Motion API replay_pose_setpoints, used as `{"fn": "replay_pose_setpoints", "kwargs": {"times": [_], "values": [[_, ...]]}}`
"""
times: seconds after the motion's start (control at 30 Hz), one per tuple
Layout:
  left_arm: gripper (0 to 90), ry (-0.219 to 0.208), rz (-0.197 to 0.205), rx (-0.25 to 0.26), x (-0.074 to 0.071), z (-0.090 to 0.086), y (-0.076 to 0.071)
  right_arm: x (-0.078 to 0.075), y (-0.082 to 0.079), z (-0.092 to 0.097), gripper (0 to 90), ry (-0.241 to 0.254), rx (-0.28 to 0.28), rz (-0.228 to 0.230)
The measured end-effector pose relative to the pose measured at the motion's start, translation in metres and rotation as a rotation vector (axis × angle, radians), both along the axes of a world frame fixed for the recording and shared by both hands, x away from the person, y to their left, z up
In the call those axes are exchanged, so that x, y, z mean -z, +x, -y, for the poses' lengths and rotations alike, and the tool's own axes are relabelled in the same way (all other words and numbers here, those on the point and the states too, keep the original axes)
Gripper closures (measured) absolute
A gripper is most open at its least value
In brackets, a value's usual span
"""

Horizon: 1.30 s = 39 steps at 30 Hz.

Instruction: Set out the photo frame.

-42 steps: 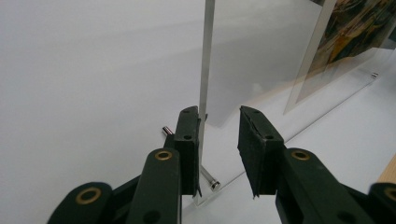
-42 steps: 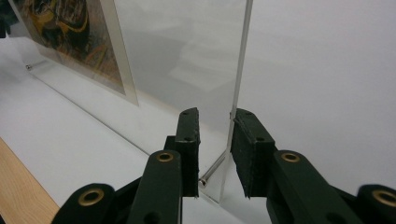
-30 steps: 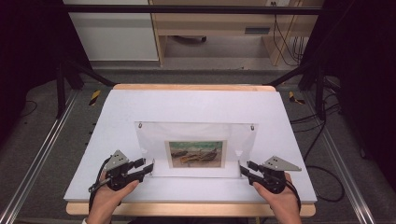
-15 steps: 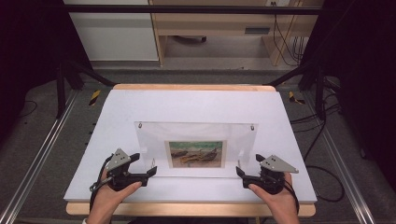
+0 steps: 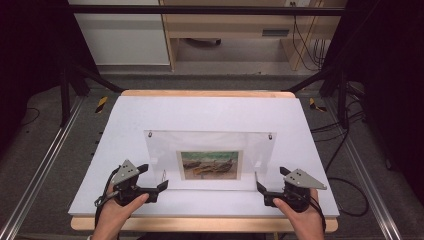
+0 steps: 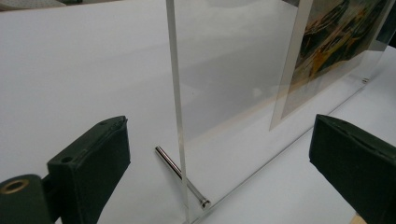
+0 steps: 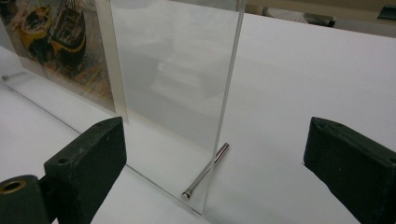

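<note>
Two grippers flank a clear acrylic picture frame (image 5: 210, 159) standing upright near the white table's (image 5: 210, 112) front edge. Left gripper (image 5: 156, 184) and right gripper (image 5: 261, 186) have just opened wide, the frame's edges between untouched.

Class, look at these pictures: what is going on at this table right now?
A person holds a gripper in each hand at the two lower corners of a clear acrylic picture frame that stands upright on the white table. The left gripper and the right gripper have just been opening; the frame's side edges sit between their jaws, but the pads are clear of it. The frame stands on its own, propped by metal pins through its bottom corners.
</note>
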<state>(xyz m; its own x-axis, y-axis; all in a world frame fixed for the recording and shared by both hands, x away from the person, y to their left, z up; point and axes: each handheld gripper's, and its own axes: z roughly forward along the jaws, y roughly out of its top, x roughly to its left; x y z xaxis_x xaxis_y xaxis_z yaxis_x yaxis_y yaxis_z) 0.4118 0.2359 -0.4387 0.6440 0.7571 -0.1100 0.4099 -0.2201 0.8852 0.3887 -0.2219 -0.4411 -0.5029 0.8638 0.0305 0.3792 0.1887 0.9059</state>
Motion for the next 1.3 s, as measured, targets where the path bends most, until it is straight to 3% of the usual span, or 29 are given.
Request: {"fn": "replay_pose_setpoints", "kwargs": {"times": [0.53, 0.8, 1.07, 1.3], "values": [[4.4, 0.014, 0.029, -0.002, -0.005, -0.012, -0.006, -0.001, -0.013, 0.021, 9.9, -0.001, 0.049, -0.005], [4.8, 0.027, 0.02, -0.016, -0.006, -0.026, -0.009, 0.0, -0.019, 0.033, 13.1, 0.002, 0.079, -0.009], [5.0, 0.059, 0.031, -0.053, -0.006, -0.04, -0.012, 0.005, -0.022, 0.043, 16.5, -0.035, 0.129, -0.037], [5.1, 0.096, 0.034, -0.112, -0.005, -0.056, -0.012, 0.01, -0.02, 0.05, 16.0, -0.067, 0.191, -0.087]]}}
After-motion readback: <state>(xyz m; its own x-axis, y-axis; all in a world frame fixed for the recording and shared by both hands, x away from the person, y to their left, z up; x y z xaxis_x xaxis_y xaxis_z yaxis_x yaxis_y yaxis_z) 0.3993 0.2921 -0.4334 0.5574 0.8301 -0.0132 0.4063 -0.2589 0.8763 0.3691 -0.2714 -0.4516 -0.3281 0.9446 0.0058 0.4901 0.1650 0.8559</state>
